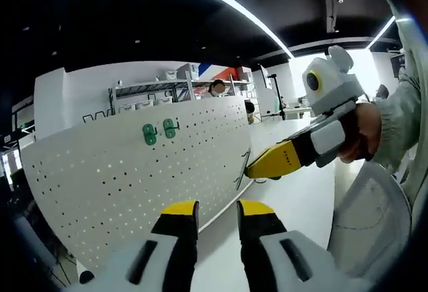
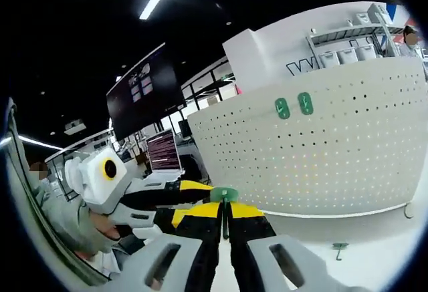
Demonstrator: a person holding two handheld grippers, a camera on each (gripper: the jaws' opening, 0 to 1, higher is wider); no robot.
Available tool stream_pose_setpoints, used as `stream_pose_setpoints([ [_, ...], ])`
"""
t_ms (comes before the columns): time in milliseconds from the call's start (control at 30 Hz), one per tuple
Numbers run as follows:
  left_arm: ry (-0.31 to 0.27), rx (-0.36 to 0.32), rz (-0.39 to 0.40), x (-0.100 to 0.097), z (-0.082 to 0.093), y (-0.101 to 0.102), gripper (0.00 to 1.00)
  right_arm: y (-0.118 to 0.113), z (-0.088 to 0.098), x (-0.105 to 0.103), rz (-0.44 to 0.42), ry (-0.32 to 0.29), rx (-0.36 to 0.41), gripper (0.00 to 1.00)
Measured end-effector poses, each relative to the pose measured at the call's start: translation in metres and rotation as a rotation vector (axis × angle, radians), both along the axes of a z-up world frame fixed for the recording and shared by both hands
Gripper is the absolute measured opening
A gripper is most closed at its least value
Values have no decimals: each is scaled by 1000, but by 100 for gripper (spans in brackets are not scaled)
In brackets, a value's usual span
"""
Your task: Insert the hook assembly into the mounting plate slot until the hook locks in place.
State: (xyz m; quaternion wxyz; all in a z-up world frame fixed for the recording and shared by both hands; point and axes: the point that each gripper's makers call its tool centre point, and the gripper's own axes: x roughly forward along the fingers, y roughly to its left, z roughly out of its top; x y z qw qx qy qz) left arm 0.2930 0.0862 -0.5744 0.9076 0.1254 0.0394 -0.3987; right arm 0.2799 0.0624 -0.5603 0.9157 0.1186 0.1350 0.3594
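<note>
right claw [image 2: 225,213] pinching green hook [image 2: 224,195] — pegboard [image 2: 348,152] ahead, left claw [image 1: 218,213] parted

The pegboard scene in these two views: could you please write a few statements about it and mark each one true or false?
1. Two green hooks already hang on the white pegboard. True.
2. The right gripper holds nothing. False: its jaws are shut on a green hook piece.
3. The left gripper is clamped on the pegboard. False: its jaws stand open with a gap between them, apart from the board.
4. The pegboard stands upright on a white table. True.
5. In the right gripper view, another small green hook part lies on the table near the board's foot. True.
6. The hooks on the board are yellow. False: they are green.
</note>
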Motion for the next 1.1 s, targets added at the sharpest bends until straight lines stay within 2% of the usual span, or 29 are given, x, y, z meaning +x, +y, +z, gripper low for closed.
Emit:
stream_pose_setpoints([
  [200,-21,27,-15,-5,-1,-2,20,3,-4,-5,18,23,3,1],
  [300,-50,44,-38,-9,2,-5,17,4,-5,-7,23,33,11,1],
  [433,-115,116,-69,-14,4,-9,15,6,-5,-8,28,34,10,1],
  [633,-142,122,-82,-17,6,-11,4,9,-6,-9,35,41,12,1],
  [800,-145,129,-80,-18,5,-10,4,9,-8,-10,38,44,10,1],
  [933,-107,72,-76,-19,6,-9,3,9,-6,-10,36,37,12,1],
  [1100,54,-146,-52,-18,7,-8,3,10,-1,-10,32,15,18,1],
])
